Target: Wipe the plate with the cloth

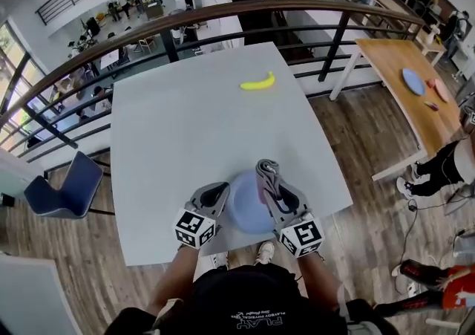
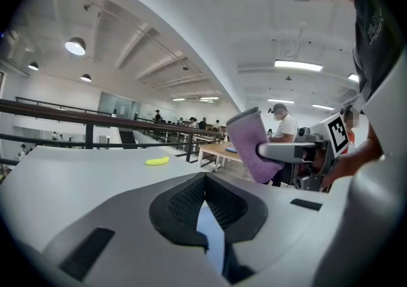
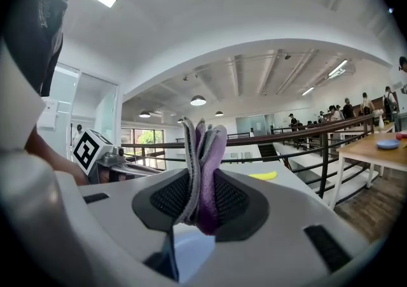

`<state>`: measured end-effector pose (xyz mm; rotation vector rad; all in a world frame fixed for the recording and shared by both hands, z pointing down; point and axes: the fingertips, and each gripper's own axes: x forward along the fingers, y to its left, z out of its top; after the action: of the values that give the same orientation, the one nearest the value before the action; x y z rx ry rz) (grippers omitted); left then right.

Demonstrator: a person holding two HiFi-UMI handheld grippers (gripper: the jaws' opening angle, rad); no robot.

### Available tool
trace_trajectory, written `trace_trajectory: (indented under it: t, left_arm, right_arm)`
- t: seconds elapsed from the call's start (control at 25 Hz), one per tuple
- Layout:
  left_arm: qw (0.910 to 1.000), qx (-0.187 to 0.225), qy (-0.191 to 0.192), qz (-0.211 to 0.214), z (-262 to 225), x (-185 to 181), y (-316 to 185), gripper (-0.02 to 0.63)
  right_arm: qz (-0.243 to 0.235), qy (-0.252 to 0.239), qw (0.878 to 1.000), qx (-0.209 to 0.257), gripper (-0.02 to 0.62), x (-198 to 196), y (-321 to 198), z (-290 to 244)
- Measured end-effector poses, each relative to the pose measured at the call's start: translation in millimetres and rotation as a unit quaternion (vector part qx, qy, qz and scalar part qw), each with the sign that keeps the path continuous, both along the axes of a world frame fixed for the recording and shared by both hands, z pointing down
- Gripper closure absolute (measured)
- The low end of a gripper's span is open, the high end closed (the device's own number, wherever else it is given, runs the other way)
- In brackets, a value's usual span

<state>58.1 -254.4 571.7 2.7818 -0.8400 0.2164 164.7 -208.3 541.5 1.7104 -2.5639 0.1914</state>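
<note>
Here's the wearer in a black T-shirt [image 1: 245,302] with white lettering and white sneakers [image 1: 264,252], and both the left claw [image 1: 217,194] and the right claw [image 1: 274,191] are pale grey shells with black ribbed pads [image 2: 184,202] and a black-and-white marker cube [image 1: 194,228].

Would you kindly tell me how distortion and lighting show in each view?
Head view: fisheye bows the railing into an arc, light even. Left gripper view: dark corners, a bright ceiling lamp. Right gripper view: cloth sharp, window bright.
</note>
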Motion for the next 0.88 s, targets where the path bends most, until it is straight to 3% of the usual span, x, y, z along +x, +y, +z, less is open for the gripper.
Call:
trace_trajectory:
  t: [0.44, 0.6, 0.88]
  left_arm:
    - [0.9906, -0.082, -0.035, -0.103, 56, -20, -4, 0.594]
    - [0.9854, -0.099, -0.066, -0.122, 79, -23, -7, 0.594]
    - [0.9746, -0.164, -0.091, -0.122, 121, -29, -2, 0.592]
  right_arm:
    - [-0.058, 0.004, 0.997, -0.046, 0.479, 17, -9, 45]
    - [-0.054, -0.001, 0.996, -0.07, 0.479, 22, -13, 61]
    - [-0.058, 0.009, 0.993, -0.098, 0.479, 16, -9, 88]
